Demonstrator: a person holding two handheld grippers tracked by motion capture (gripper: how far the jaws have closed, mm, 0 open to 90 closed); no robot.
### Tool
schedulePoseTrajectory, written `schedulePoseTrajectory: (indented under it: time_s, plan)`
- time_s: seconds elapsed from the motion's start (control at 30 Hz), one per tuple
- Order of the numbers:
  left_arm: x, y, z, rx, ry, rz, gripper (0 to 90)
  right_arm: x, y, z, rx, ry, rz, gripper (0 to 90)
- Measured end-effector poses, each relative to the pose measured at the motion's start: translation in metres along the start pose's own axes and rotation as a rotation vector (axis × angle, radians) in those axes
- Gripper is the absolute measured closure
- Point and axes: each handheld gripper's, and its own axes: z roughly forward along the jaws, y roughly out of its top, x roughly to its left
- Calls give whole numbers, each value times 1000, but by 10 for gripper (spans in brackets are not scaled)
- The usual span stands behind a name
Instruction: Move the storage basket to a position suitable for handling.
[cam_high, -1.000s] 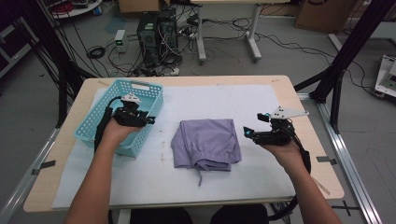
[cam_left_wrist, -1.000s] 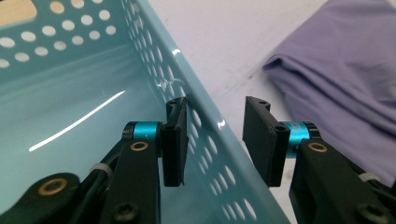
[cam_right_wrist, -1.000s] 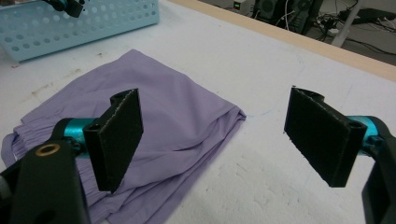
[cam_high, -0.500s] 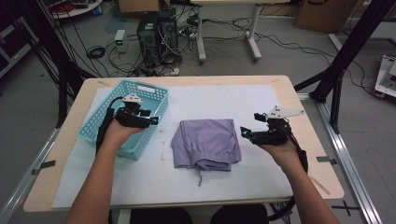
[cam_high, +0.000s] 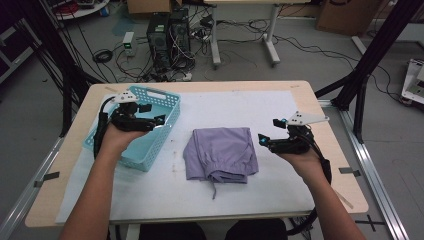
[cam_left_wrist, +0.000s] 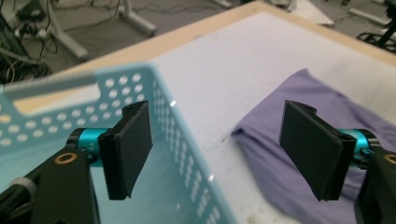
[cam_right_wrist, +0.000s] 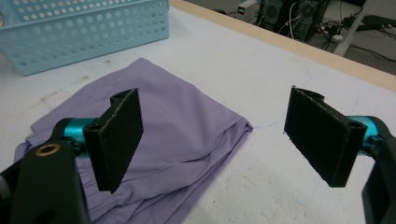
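A folded purple garment (cam_high: 220, 154) with a drawstring lies mid-table on the white mat. To its left stands a light blue perforated basket (cam_high: 150, 135). My left gripper (cam_high: 154, 114) is open over the basket's right wall. In the left gripper view that gripper (cam_left_wrist: 215, 116) straddles the basket (cam_left_wrist: 60, 93) wall, one jaw inside and the other above the garment (cam_left_wrist: 327, 93). My right gripper (cam_high: 269, 131) hovers open just right of the garment. In the right gripper view it (cam_right_wrist: 212, 112) holds nothing, with the garment (cam_right_wrist: 177, 121) below its left jaw and the basket (cam_right_wrist: 84, 28) beyond.
A white mat (cam_high: 240, 105) covers most of the wooden table (cam_high: 330, 165). Black frame posts (cam_high: 375, 50) rise at both far corners. Computer towers (cam_high: 167, 32) and cables lie on the floor behind the table.
My left gripper has shifted slightly right, onto the basket's right wall. The right gripper has edged a little toward the garment. Both stay open.
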Motion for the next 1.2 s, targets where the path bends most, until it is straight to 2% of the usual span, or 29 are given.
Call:
schedulePoseTrajectory:
  time_s: [0.27,0.5,0.6,0.73,0.87,1.2]
  plan:
    - [-28,13,-1,-41,-56,48,229,0,5,-10,-28,-2,-6,199]
    - [-47,16,-4,-73,-85,64,199,-1,0,-16,-37,3,-2,199]
    - [-52,16,-4,-83,-96,57,196,-1,-1,-19,-48,5,7,199]
    - [-64,13,-2,-98,-122,70,193,-3,-4,-23,-56,-3,0,199]
    - [-68,10,3,-97,-137,70,193,-5,-7,-27,-58,-7,15,199]
    - [-74,5,12,-74,-142,68,193,-9,-11,-27,-56,-12,20,199]
